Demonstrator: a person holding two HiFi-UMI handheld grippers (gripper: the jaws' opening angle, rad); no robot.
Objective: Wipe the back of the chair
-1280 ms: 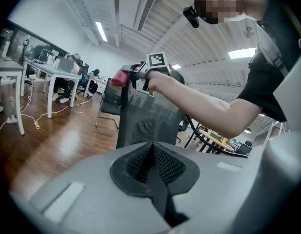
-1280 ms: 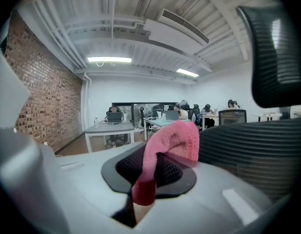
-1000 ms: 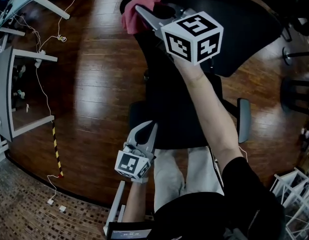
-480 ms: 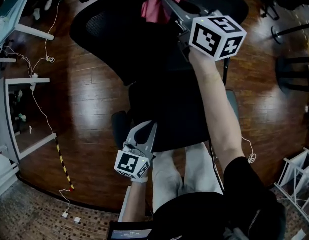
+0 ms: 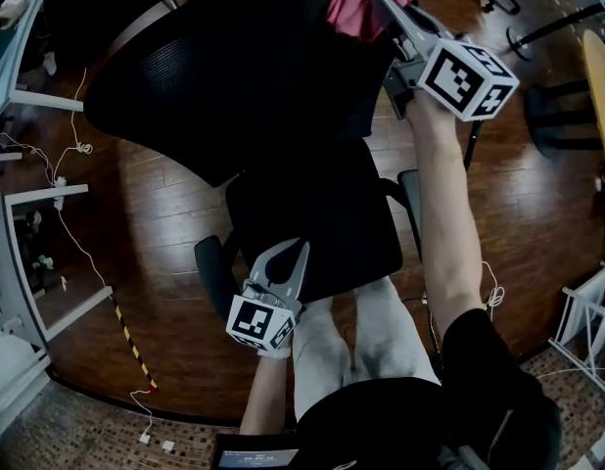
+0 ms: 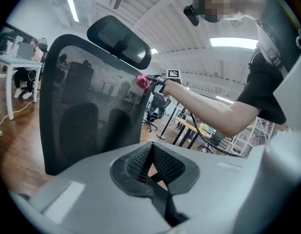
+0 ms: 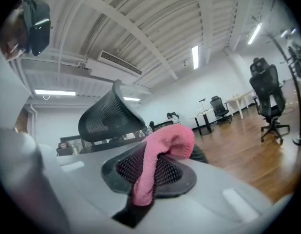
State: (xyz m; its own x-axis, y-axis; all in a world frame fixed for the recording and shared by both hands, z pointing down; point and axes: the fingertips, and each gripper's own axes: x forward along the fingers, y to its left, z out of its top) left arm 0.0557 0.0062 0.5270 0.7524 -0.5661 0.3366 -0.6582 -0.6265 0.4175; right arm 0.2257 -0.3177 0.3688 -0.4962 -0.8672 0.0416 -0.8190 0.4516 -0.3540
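- Right gripper (image 5: 389, 10) is clamped on the pink cloth (image 5: 365, 6); in the right gripper view the cloth is pinched between the jaws and folds over their tips.
- Left gripper (image 5: 289, 253) is closed with nothing between its jaws. It hangs low over the front of the seat (image 5: 312, 213), well apart from the work.
- The cloth sits at the upper right edge of the chair back (image 5: 234, 76), just below the headrest (image 6: 119, 40). I cannot tell whether it touches the rear face or only the edge.
- Progress, as a judgement: wiping is at or near its start at the top corner. The mesh shows no mark of cleaned versus uncleaned area, and most of the back looks left to cover.
- Orientation: the chair back stands upright and slightly reclined, with its long axis vertical. Its front face is towards the person and its rear face points away.
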